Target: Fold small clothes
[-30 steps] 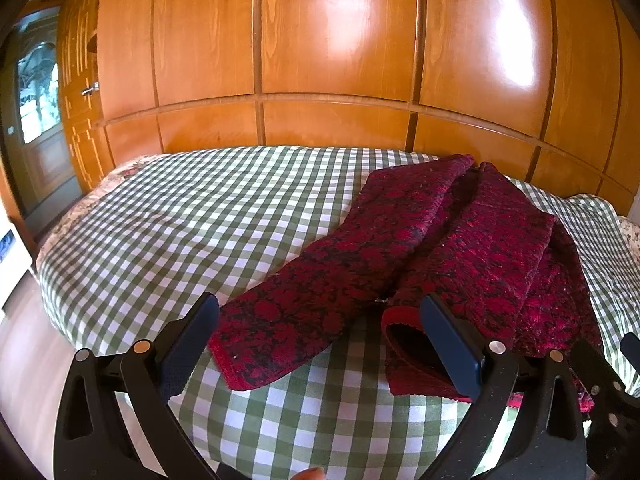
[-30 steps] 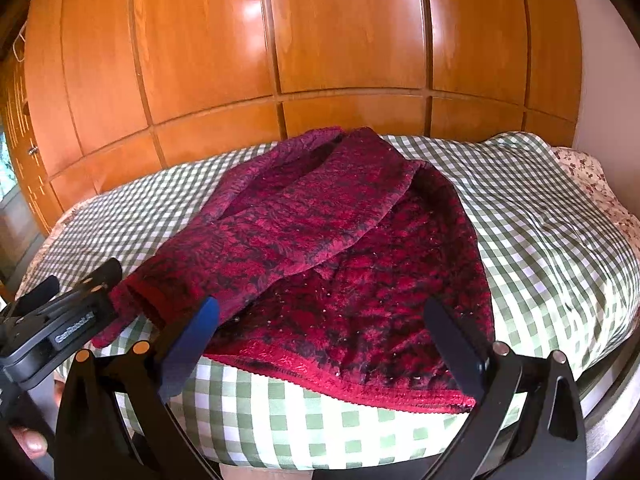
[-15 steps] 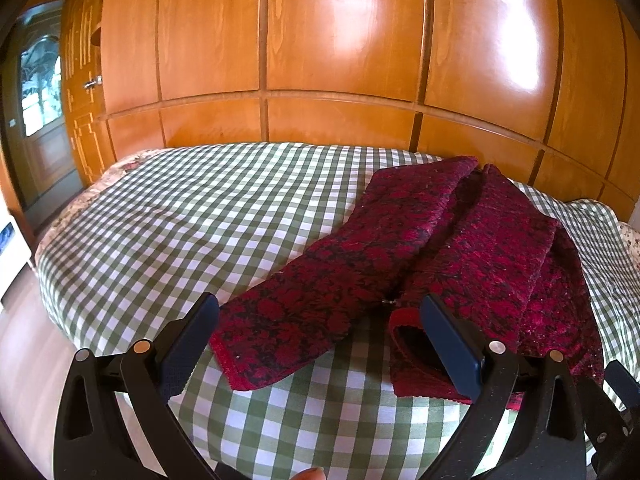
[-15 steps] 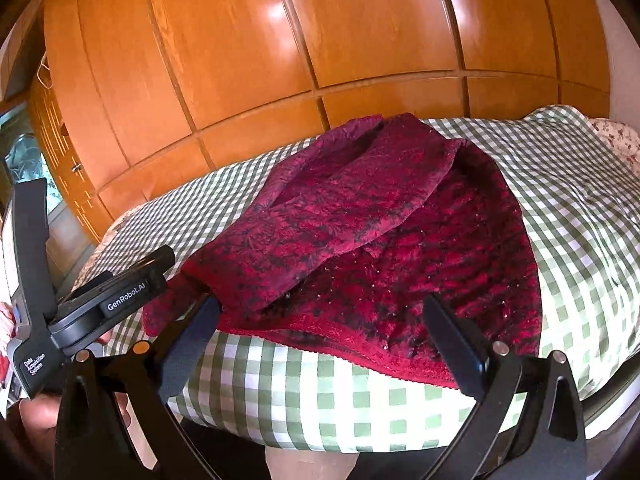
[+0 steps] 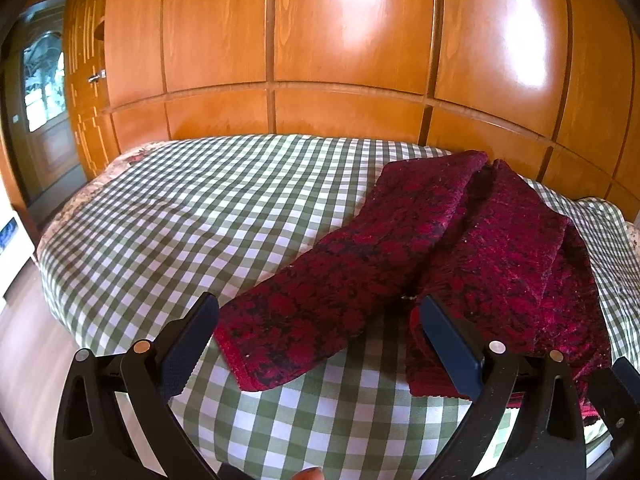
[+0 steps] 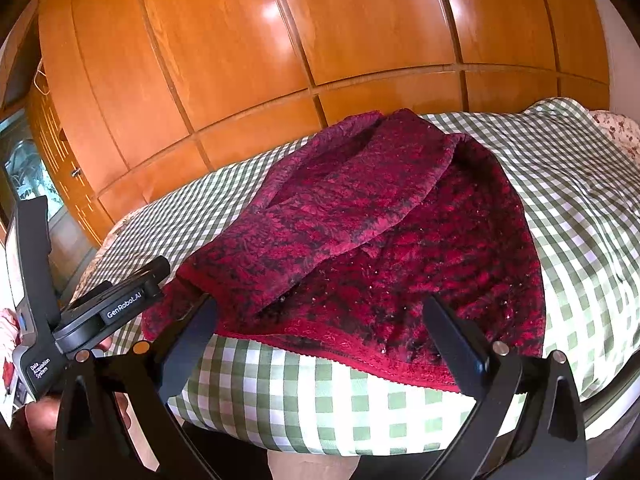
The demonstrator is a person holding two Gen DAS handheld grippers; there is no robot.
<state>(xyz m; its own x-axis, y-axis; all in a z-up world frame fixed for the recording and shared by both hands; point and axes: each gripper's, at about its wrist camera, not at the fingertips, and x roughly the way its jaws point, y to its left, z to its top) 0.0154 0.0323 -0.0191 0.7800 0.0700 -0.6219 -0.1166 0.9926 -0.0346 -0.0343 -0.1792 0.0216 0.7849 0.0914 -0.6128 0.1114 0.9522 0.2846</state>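
left view: sleeve (image 5: 320, 300) flat | right view: hem (image 6: 384, 364), left gripper (image 6: 116, 304)

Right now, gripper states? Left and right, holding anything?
Left gripper: open, holding nothing, hovering at the near sleeve end of the dark red patterned knit garment.
Right gripper: open, empty, at the garment's hem.

Left gripper (image 5: 320, 330) jaws spread wide, nothing between them, held level just short of the near edge of the bed (image 5: 224, 208), tips over that edge. Right gripper (image 6: 320, 332) also wide apart and empty, at the same near edge of the bed, to the right of the left one. Left gripper body shows in the right wrist view at far left, a hand (image 6: 40, 420) wrapped round its handle.
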